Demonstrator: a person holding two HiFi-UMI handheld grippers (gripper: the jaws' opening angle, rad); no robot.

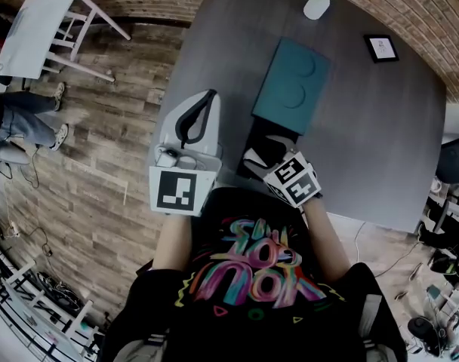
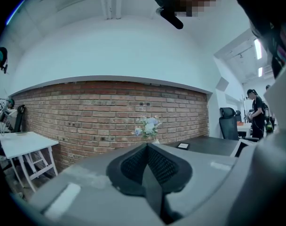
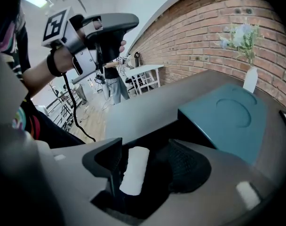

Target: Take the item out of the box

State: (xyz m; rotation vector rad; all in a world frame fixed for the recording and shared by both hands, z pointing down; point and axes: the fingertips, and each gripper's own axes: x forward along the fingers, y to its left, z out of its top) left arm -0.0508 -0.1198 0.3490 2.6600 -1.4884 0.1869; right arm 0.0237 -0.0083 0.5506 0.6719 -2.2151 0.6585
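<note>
Grey table (image 1: 380, 127) lies bare around the black box (image 1: 256, 134); its teal lid (image 1: 290, 85) rests just behind the box, clear of the lift path. Left of the box, the left gripper (image 1: 195, 119) waits closed and empty. Inside the box, the right gripper (image 3: 147, 166) gapes wide around the white roll (image 3: 133, 169), not yet clamping it

No text reads clearly here. Your shirt (image 1: 256, 266) carries colourful graffiti lettering that can't be deciphered, and the framed card (image 1: 381, 47) far beyond your right gripper (image 3: 150, 164) is too small to read.
</note>
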